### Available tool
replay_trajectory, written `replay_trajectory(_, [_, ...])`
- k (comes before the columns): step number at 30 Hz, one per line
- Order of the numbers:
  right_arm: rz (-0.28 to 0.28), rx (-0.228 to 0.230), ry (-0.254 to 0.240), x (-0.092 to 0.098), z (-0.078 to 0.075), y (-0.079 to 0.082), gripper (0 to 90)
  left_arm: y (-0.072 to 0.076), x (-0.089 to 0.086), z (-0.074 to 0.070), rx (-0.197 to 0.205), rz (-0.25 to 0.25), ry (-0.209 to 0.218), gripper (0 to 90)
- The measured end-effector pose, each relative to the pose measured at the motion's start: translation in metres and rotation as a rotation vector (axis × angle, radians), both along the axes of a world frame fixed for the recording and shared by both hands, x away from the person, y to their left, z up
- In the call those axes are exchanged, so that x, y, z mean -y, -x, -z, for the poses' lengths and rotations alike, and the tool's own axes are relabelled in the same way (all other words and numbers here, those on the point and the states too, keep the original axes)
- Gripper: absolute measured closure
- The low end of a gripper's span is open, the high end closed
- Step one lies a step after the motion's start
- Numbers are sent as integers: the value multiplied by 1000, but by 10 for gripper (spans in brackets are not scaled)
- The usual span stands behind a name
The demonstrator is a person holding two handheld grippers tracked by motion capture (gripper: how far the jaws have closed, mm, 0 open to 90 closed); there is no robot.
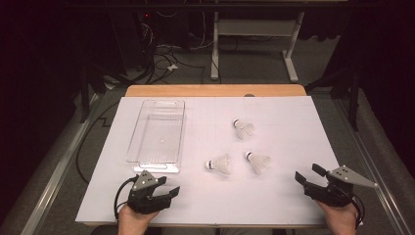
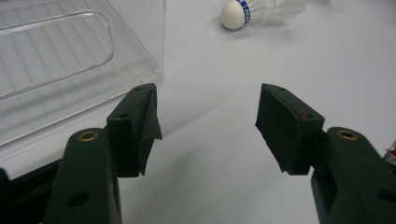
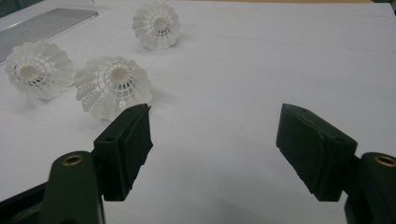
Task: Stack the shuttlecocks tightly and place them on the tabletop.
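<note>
Meanwhile the clear tray (image 1: 157, 134) holds nothing, and both grippers' fingers (image 2: 135, 126) are spread.

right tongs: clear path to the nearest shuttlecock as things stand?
Probably yes. The right tongs are open, pointing toward the nearest shuttlecock, with bare white table between them. The other two shuttlecocks lie farther off, not in the way.

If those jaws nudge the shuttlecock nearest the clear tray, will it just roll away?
Probably in a curve: that shuttlecock lies on its side, round cork head narrower than its flared skirt. The open lattice skirt suggests it is very light and would skid easily, and a hard squeeze might crush it.
</note>
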State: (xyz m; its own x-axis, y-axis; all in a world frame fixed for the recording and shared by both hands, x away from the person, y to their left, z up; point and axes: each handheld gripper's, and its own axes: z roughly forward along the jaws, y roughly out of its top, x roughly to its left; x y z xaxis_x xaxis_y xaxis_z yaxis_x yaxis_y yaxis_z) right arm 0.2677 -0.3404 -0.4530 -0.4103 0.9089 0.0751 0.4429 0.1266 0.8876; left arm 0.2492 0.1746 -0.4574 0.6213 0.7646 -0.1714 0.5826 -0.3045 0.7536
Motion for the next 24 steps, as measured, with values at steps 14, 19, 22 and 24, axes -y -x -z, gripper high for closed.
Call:
replay_trajectory(14, [-4,-1,-1,0,0,0,271,-1,26,-1,-15,56,-15,416])
replay_trajectory(19, [-6,-1,0,0,0,0,271,-1,33,0,-20,70,-14,417])
replay_trajectory(22, [-7,-2,0,0,0,0,271,-3,41,0,-25,83,-13,417])
replay_trajectory(24, [-8,-2,1,0,0,0,271,-4,45,0,-24,84,-17,417])
